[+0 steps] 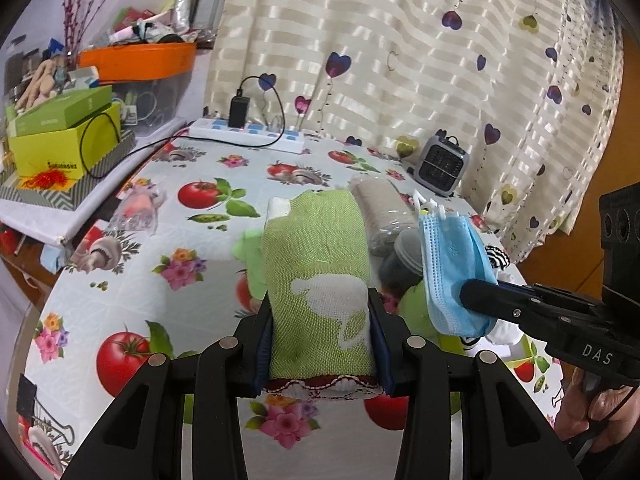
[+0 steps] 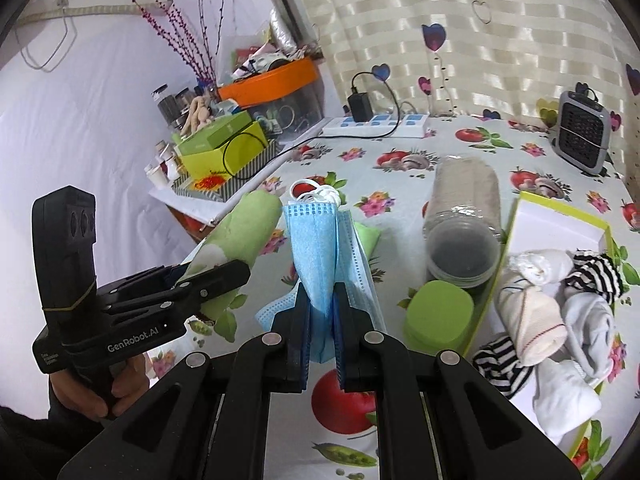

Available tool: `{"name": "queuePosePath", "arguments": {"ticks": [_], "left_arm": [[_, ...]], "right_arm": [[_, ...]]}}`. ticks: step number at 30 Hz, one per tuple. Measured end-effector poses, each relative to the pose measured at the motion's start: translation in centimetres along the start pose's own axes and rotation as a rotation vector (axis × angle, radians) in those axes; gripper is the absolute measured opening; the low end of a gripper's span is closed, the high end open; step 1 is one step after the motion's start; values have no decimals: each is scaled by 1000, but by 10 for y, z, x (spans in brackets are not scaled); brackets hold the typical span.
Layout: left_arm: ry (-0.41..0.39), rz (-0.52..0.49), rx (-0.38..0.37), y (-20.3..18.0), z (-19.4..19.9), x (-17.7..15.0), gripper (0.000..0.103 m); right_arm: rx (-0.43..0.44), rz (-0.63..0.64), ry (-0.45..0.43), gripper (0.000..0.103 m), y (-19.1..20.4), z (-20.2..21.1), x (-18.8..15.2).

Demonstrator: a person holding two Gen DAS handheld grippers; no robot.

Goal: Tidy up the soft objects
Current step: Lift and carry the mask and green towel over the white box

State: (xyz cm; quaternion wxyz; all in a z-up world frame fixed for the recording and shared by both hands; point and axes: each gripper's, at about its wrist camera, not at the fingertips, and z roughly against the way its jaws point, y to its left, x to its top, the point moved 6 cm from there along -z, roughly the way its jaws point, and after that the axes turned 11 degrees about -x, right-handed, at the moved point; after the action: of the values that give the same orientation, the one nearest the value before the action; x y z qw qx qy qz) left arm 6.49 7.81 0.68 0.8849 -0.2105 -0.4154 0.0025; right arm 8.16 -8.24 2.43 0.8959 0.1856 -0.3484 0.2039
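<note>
A rolled green cloth (image 1: 316, 248) with a white pattern sits between the jaws of my left gripper (image 1: 320, 304), which is shut on it above the table. My right gripper (image 2: 321, 292) is shut on a folded blue face mask (image 2: 316, 240) with white ear loops, also raised. In the left wrist view the right gripper (image 1: 470, 292) holds the mask (image 1: 452, 264) just right of the green cloth. The right wrist view shows the left gripper (image 2: 216, 276) with the green cloth (image 2: 244, 228) at left. A green-rimmed box (image 2: 560, 208) holds rolled white and striped socks (image 2: 536, 320).
A clear jar (image 2: 464, 208) with beige cloth lies on its side beside a green lid (image 2: 438, 312). A small grey heater (image 2: 582, 132) and a power strip (image 2: 376, 124) stand at the back by the curtain. Stacked boxes (image 1: 64, 140) and an orange bin (image 1: 136, 60) fill the left.
</note>
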Motion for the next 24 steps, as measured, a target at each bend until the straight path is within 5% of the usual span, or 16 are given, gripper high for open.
{"name": "queuePosePath", "arguments": {"ticks": [24], "left_arm": [[37,-138,-105,-78,-38,21,40]], "right_arm": [[-76,-127,-81,10,-70,32,4]]}}
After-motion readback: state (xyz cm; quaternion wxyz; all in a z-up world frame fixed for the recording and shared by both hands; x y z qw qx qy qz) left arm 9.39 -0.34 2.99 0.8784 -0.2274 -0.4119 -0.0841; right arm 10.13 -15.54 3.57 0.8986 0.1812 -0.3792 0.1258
